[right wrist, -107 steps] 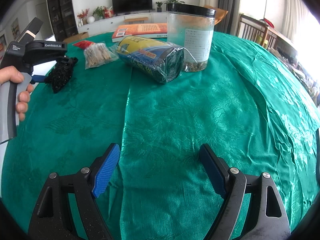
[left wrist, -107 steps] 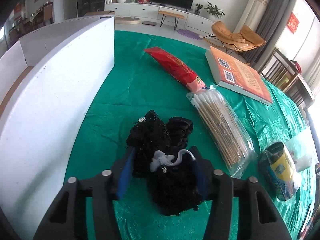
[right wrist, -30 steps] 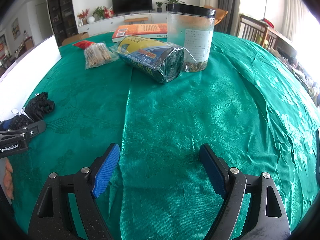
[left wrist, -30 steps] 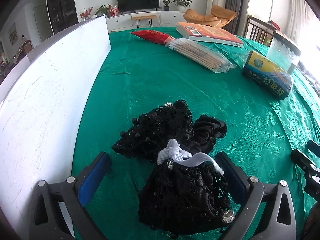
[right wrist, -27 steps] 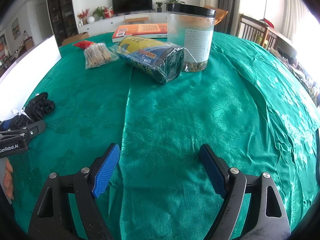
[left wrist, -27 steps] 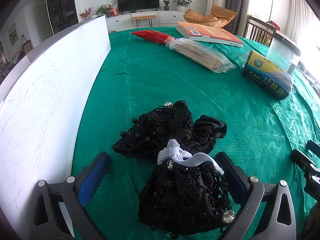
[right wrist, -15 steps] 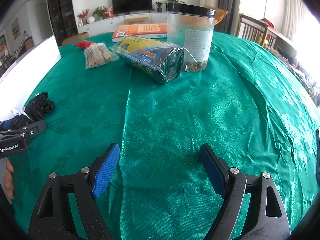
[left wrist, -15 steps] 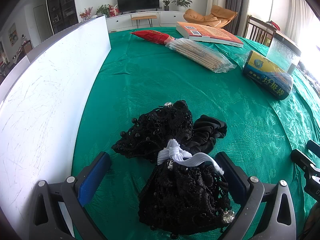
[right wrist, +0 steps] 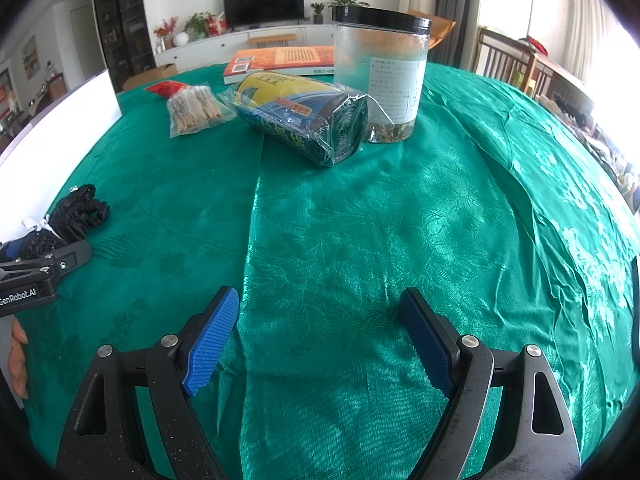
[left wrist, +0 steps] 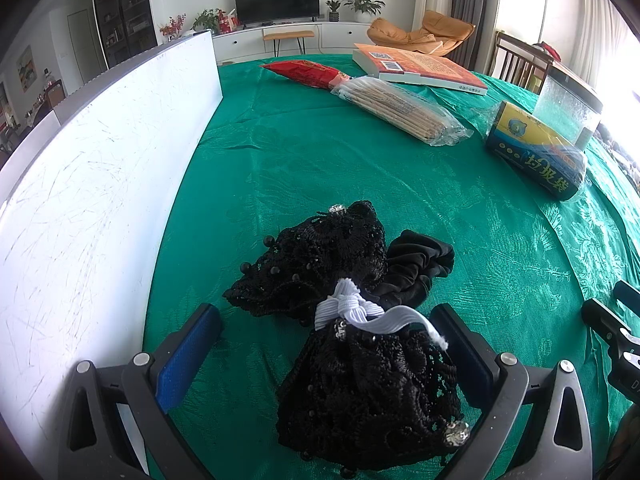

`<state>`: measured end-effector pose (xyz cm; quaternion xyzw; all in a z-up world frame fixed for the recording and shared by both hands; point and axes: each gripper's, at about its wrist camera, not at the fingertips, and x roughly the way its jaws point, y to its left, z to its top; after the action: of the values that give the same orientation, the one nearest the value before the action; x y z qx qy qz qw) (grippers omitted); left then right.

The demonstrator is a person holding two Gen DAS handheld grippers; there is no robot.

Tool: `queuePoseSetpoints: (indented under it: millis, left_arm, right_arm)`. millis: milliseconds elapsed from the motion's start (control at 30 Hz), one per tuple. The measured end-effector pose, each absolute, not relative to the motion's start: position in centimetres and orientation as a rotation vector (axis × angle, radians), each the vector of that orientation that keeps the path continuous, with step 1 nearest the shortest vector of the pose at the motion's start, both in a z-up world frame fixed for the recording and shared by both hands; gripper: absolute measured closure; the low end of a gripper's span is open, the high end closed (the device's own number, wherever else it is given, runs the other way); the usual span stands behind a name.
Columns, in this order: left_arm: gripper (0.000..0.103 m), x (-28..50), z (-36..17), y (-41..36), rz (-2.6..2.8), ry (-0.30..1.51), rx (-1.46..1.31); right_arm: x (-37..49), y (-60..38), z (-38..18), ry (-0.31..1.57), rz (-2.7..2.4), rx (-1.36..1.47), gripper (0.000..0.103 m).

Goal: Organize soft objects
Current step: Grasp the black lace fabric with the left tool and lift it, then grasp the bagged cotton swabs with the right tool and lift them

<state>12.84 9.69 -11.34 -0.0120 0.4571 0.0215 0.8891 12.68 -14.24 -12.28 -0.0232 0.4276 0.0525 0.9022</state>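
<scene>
A black lace bundle (left wrist: 344, 320) tied with a white elastic band (left wrist: 360, 312) lies on the green tablecloth (left wrist: 304, 160), with a black scrunchie (left wrist: 416, 268) against its right side. My left gripper (left wrist: 332, 340) is open, its blue pads on either side of the bundle's near end, not pressing it. The bundle also shows at the far left of the right wrist view (right wrist: 76, 212), beside the left gripper's body. My right gripper (right wrist: 320, 336) is open and empty over bare cloth.
A white board (left wrist: 100, 152) stands along the left. Farther back lie a red packet (left wrist: 308, 74), a bag of sticks (left wrist: 404, 112), an orange book (left wrist: 420, 68), a wrapped roll of bags (right wrist: 304, 120) and a clear jar with a black lid (right wrist: 380, 76).
My left gripper carried the bundle nearer along the board, set it on the cloth and opened. Over the last second nothing has moved. The right gripper has stayed still.
</scene>
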Motion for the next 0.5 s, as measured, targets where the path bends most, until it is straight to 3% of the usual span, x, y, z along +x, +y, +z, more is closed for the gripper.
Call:
queuePoseSetpoints:
  millis: [500]
  left_arm:
    - [0.000,12.85,-11.36,9.69,0.045,0.949,-0.026]
  right_arm:
    - [12.52,-14.09,-12.05,0.879,0.167,-0.046,0.016]
